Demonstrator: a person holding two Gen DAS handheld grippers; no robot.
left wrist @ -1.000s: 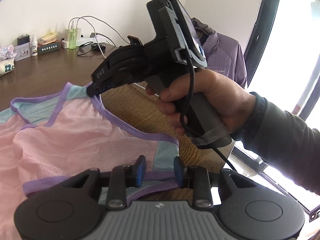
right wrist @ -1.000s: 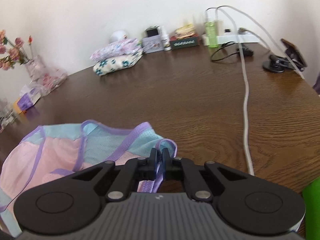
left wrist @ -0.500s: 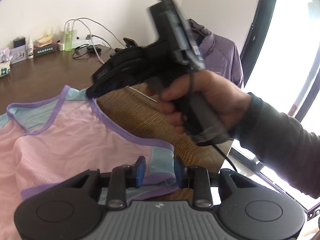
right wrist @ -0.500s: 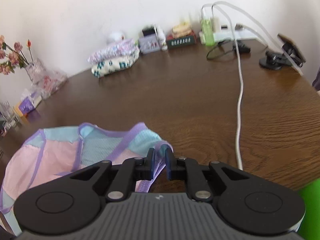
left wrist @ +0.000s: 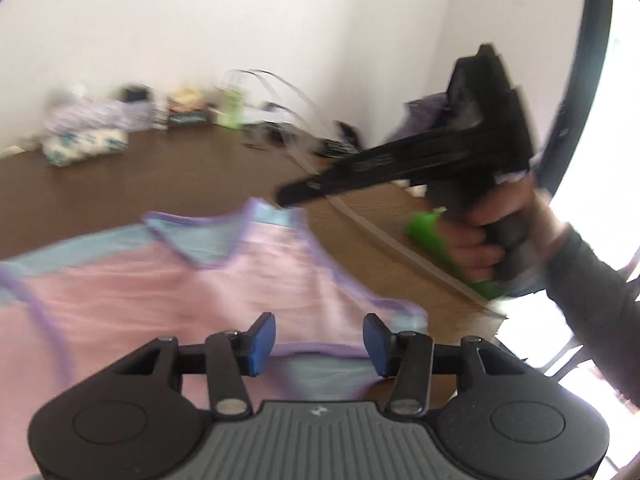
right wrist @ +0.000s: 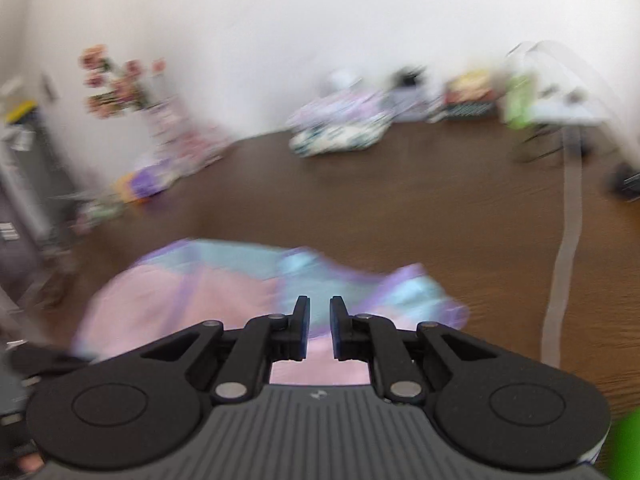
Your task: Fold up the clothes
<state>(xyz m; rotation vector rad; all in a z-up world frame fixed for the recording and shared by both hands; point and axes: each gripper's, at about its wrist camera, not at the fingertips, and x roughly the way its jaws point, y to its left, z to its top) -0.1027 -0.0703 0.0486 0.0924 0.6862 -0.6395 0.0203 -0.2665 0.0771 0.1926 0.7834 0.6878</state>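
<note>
A glass vase point(right wrist: 168, 120) at the upper left of the right wrist view holds pink flowers point(right wrist: 116, 80); blur hides anything else about it. A green bottle point(left wrist: 232, 110) stands among small boxes along the back wall in the upper middle of the left wrist view, its contents unreadable.

The garment point(left wrist: 168, 280) lies spread on the brown table point(left wrist: 160, 172), filling the lower left and centre of the left wrist view. It is pink mesh with pale blue panels at the neck and shoulder, edged all round in purple binding. Its near hem runs just beyond the left gripper point(left wrist: 316, 338).

The left gripper's jaws have just been opening and now stand spread, the blue pads clear of the cloth on both sides, with the hem showing in the gap. The right gripper point(right wrist: 319, 328) has a narrow gap between its jaws, which have been easing apart; no cloth is pinched there, and the garment's blue and purple corner lies beyond and beneath its tips. In the left wrist view a hand point(left wrist: 492, 236) grips the right gripper's handle at the right of the frame, its tip just above the garment's far blue corner.
</note>
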